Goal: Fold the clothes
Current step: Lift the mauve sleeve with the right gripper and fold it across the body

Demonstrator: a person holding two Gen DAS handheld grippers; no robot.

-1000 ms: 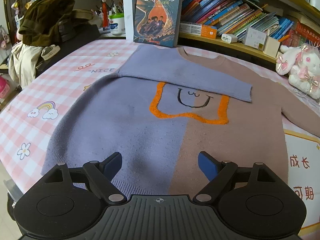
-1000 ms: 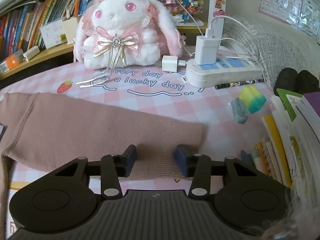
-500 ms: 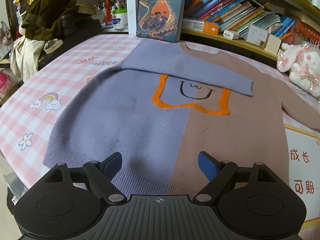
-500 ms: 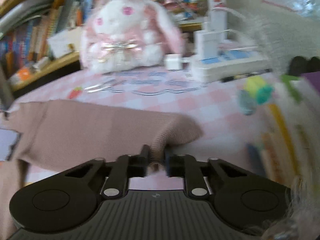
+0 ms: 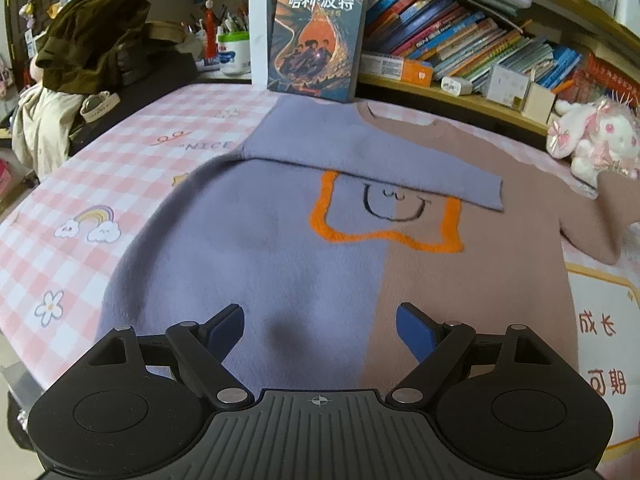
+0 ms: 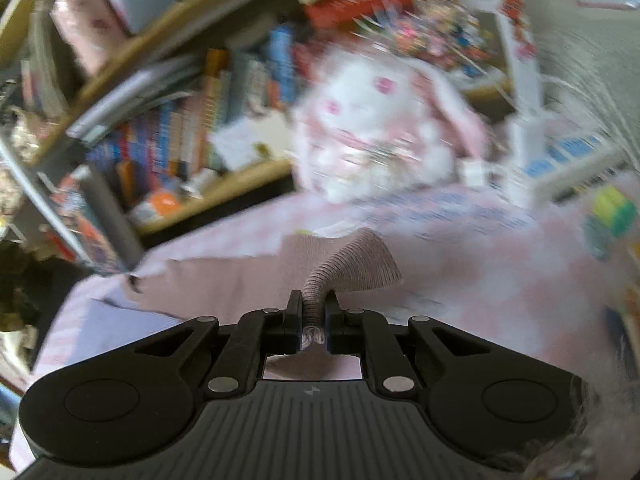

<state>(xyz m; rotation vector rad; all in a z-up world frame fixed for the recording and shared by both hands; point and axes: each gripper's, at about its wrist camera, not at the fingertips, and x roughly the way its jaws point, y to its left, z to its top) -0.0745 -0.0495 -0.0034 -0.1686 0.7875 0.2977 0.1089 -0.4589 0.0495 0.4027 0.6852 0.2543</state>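
**One sleeve folded, the second one in the grip**

One sleeve, the purple sleeve (image 5: 372,164), already lies across the chest of the sweater (image 5: 320,248), which is spread flat on the pink checked tablecloth (image 5: 80,184). The other, the brown sleeve (image 6: 356,264), is now the work in hand. The right gripper (image 6: 313,312) is closed on its ribbed cuff, and the cuff fans out above the fingers. The background in the right wrist view is strongly blurred, so I judge that this gripper is moving fast.

The left gripper (image 5: 320,326) hangs above the hem of the sweater with its jaws wide apart and nothing between them.

To do this step well, I think the cuff should travel low and in a smooth arc toward the middle of the chest, so that the brown sleeve lands straight, over the purple one, and covers the orange drawing (image 5: 384,216). The grip takes only the edge of the cuff, so a quick pull may let it slip. The body may also drag sideways; the free gripper could press on the hem to hold it. The plush rabbit (image 6: 376,132) stands near, so the swing should stay away from it.
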